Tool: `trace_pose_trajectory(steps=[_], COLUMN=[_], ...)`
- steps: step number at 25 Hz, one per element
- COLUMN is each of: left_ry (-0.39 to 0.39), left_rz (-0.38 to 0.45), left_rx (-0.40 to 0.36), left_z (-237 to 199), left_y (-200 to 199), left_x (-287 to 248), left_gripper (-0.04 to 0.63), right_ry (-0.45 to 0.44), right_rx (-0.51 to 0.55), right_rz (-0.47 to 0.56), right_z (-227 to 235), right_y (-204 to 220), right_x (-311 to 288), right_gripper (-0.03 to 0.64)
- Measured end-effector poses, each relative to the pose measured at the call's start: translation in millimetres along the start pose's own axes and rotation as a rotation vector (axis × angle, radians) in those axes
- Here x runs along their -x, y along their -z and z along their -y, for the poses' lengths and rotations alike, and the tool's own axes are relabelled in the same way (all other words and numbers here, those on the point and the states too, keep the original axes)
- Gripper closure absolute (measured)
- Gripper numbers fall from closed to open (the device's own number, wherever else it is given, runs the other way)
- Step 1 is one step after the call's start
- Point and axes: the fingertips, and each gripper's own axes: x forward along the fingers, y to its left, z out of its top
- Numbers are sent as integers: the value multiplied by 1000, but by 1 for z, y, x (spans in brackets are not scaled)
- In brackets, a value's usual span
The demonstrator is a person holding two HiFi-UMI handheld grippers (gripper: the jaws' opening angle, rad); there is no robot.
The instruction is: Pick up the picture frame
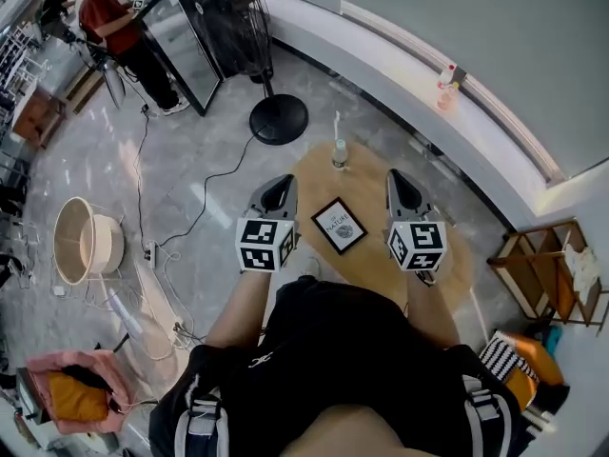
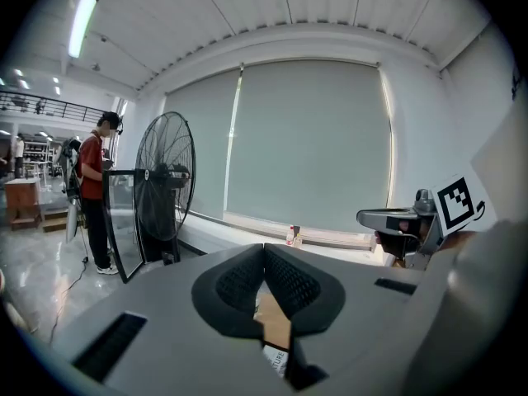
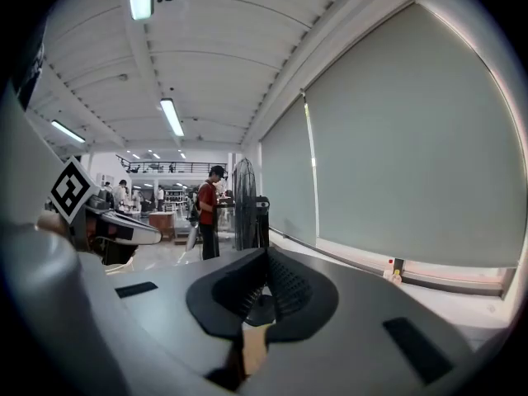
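Lying flat: black rectangular picture frame point(image 1: 339, 225) on rounded wooden table point(image 1: 363, 185).

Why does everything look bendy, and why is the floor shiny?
Head view: the wide lens bends the window ledge, and light glares off the glossy floor. Left gripper view: the picture's corners go black. Right gripper view: the ceiling lights glow white.

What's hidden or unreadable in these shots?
- Frame print: too small in head view; only a sliver shows past the left tongs in left gripper view.
- Frame, right gripper view: hidden behind right tongs.
- Table near edge: head view, covered by the person's torso.
- Bottle label: too small, head view.
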Motion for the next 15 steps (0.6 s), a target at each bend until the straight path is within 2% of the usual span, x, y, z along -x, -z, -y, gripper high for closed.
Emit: trace_pose_trajectory(steps=[3,7,11,12,13,14,15], left_ry=[44,95,128,136,144,154,163], left_rz=[-42,-107,-127,-137,-152,-168,-181], left_rx=[10,-13,-47,-63,-79,-89,-91], left_z=[-6,-6,-2,0,2,3,4], left_y=[10,25,35,39,43,48,53], left_x=[-23,-59,-90,-98,-106,-114,-123], left_gripper=[575,574,572,536,441,393,393], right_ry=[40,110,206,235,256,267,271], right_rx=[-9,-13,4,-2,-22,-56,-98], right_rz=[-45,-118,-196,-209,-223,-238,-254], right_z=[9,34,63,71,79,85,90], right_y=[16,43,74,82,90,99,110], right_x=[-8,-13,-9,-6,-3,-1,1], right_gripper=[600,600,600,601,607,590,471])
